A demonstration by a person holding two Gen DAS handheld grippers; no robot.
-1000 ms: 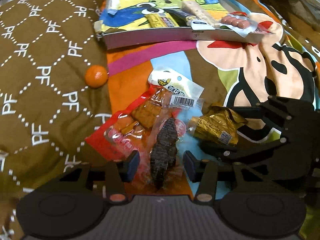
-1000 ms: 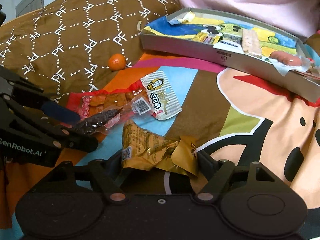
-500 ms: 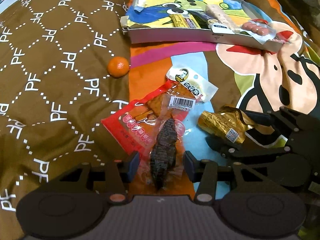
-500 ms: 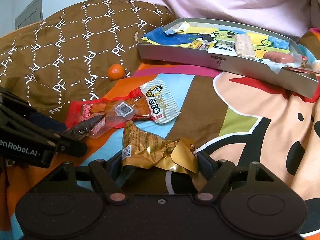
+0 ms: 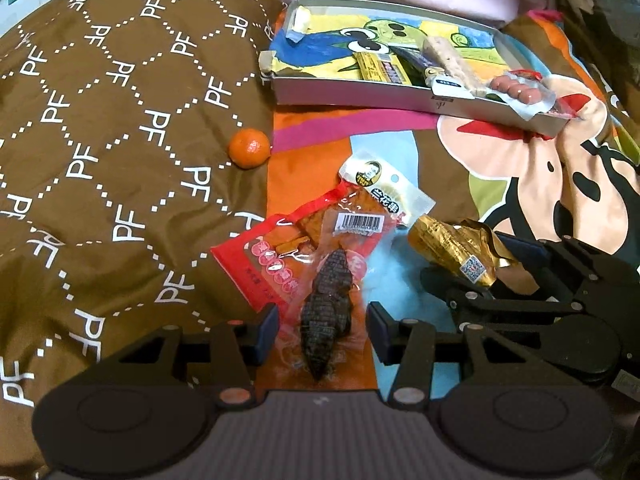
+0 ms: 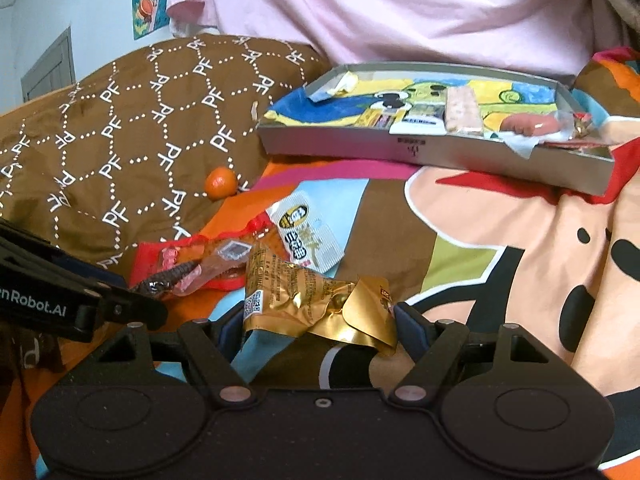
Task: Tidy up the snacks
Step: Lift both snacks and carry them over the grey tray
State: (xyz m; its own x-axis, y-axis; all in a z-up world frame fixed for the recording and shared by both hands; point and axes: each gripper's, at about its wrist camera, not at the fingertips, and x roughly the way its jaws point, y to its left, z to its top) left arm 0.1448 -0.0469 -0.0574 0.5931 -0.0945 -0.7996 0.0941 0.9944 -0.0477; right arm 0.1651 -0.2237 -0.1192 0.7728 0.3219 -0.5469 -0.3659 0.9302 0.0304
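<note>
My left gripper (image 5: 322, 330) is open, its pads on either side of a clear packet with a dark dried snack (image 5: 326, 312). That packet lies on a red snack packet (image 5: 280, 248), next to a white packet (image 5: 386, 190). My right gripper (image 6: 316, 326) is open around a crumpled gold wrapper (image 6: 308, 300), which also shows in the left wrist view (image 5: 456, 248). I cannot tell whether its pads touch the wrapper. A grey box (image 6: 404, 148) at the back holds several snacks, among them a sausage pack (image 5: 518, 90) and a pale bar (image 6: 462, 110).
A small orange (image 5: 249, 148) rests at the edge of a brown "PF" quilt (image 5: 104, 120). Everything lies on a colourful cartoon blanket (image 6: 500, 240). A person in a pink shirt (image 6: 400, 12) sits behind the box.
Both grippers have pulled back and risen slightly, so more of the bed and box show. The snacks have not moved. Both stay open.
</note>
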